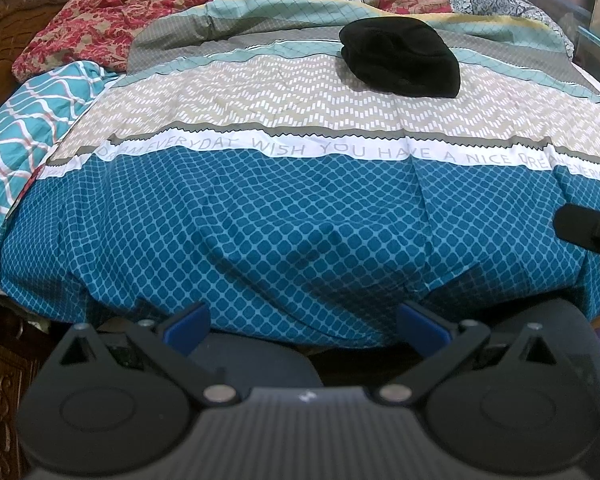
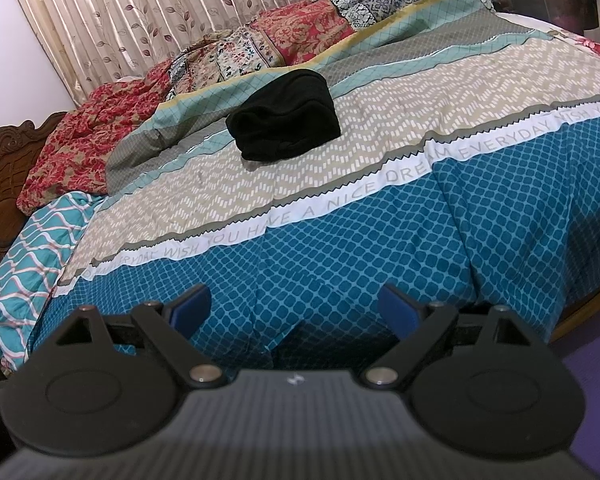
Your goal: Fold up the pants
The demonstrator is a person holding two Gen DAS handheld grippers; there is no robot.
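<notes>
Both the left gripper [image 1: 304, 322] and right gripper [image 2: 296, 312] have jaws apart, empty, at the bed's [image 2: 480, 240] near edge. The pants [image 1: 400, 56] lie bundled well beyond the jaws. Reach forward and pinch outer cloth edges to spread them flat.

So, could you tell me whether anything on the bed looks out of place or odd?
Only mildly: the black pants sit as a lumpy bundle, not a flat fold, and the red floral blanket lies crumpled by the headboard. Nothing looks spilled or damaged.
</notes>
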